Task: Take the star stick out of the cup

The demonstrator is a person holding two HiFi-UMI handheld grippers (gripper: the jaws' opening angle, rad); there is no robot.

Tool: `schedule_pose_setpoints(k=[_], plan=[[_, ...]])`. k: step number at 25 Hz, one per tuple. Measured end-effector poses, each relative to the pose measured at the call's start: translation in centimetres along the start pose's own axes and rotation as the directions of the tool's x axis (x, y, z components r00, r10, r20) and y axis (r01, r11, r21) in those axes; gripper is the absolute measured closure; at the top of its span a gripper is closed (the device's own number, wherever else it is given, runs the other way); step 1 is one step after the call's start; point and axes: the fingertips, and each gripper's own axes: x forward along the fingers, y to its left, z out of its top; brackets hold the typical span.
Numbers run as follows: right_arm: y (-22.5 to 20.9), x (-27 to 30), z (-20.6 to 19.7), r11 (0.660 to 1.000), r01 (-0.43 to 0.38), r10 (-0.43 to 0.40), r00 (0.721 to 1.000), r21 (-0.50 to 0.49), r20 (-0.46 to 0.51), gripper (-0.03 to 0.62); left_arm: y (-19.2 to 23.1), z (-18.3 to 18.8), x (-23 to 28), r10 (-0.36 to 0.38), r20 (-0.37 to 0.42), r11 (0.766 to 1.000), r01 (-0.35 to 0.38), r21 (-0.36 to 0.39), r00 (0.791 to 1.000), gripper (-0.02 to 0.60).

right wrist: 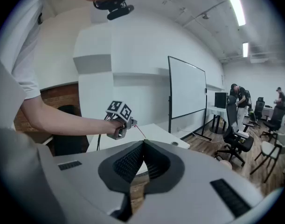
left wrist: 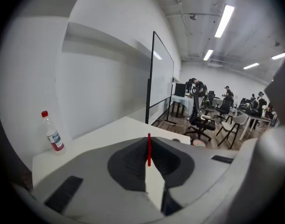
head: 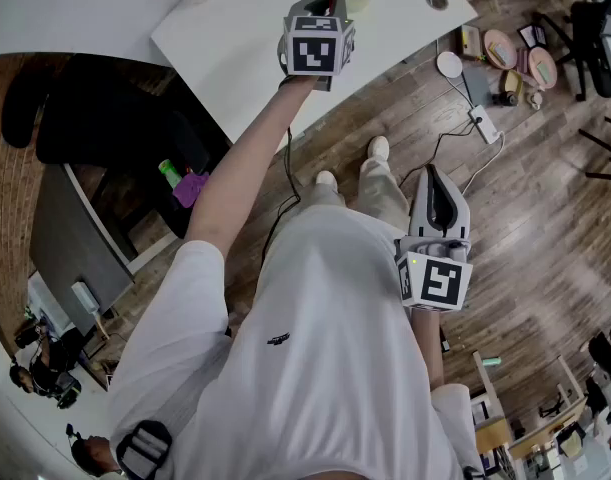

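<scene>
Person wears a white short-sleeved T-shirt (head: 315, 368) with a small dark logo (head: 277, 339) on the chest. Trousers (head: 385, 193) are pale beige, shoes (head: 377, 148) white. Shells of left gripper (head: 333, 0) and right gripper (head: 433, 171) are pale grey moulded plastic; the right one has a black inset along its top. Each carries a white cube (head: 318, 46) printed with black square markers. Fingers (right wrist: 128, 164) are dark grey with ribbed inner faces. There is a small green light (head: 415, 262) on the right unit. A thin black cable (head: 287, 163) trails from the left unit.
</scene>
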Motion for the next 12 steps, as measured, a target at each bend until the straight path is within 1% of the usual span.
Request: schedule_pose_setpoints(k=[1, 2, 3, 4, 6, 7, 9, 10, 12], plan=[[-0.9, 0.1, 0.2, 1.000, -0.006, 0.006, 1.000, -0.001, -0.001, 0.591, -0.1, -0.4, 1.0, 0.005, -0.032, 1.000, -0.005, 0.005, 0.999, 0.564], [-1.8, 0.3, 0.4, 1.000, -0.013, 0.013, 1.000, -0.002, -0.001, 0.591, -0.2, -0.7, 1.9, 0.009, -0.059, 1.000, -0.008, 0.010, 0.998, 0.541], [-2.7, 0.5, 0.6, 1.000, -0.018, 0.018, 1.000, -0.002, 0.000, 0.591, -0.3, -0.8, 2.6, 0.010, -0.078, 1.000, -0.009, 0.015, 0.997, 0.462], [-3.7, 0.8, 0.8, 1.000, -0.021, 0.021, 1.000, 0.000, 0.002, 0.591, -0.5, -0.8, 2.8, 0.011, -0.084, 1.000, -0.009, 0.020, 0.996, 0.398], [-5.3, 1.4, 1.3, 1.000, -0.022, 0.022, 1.000, 0.008, 0.017, 0.591, -1.0, -0.2, 1.6, 0.023, -0.055, 0.999, -0.021, 0.028, 0.998, 0.343], [-5.8, 1.7, 1.5, 1.000, -0.021, 0.020, 1.000, 0.013, 0.024, 0.591, -1.4, 0.1, 0.0, 0.031, -0.025, 0.999, -0.030, 0.025, 0.999, 0.342], [-5.9, 2.1, 1.8, 1.000, -0.022, 0.021, 0.999, 0.011, 0.029, 0.591, -2.9, 0.6, -5.5, 0.023, 0.047, 1.000, -0.023, 0.005, 0.999, 0.353], [-5.6, 2.3, 1.8, 1.000, -0.026, 0.026, 0.999, 0.008, 0.033, 0.591, -4.1, 0.7, -8.8, 0.007, 0.087, 1.000, -0.006, -0.001, 0.996, 0.378], [-4.3, 2.7, 1.8, 0.999, -0.042, 0.042, 0.998, -0.003, 0.052, 0.591, -6.5, 0.8, -15.3, -0.025, 0.172, 0.999, 0.028, -0.016, 0.985, 0.430]])
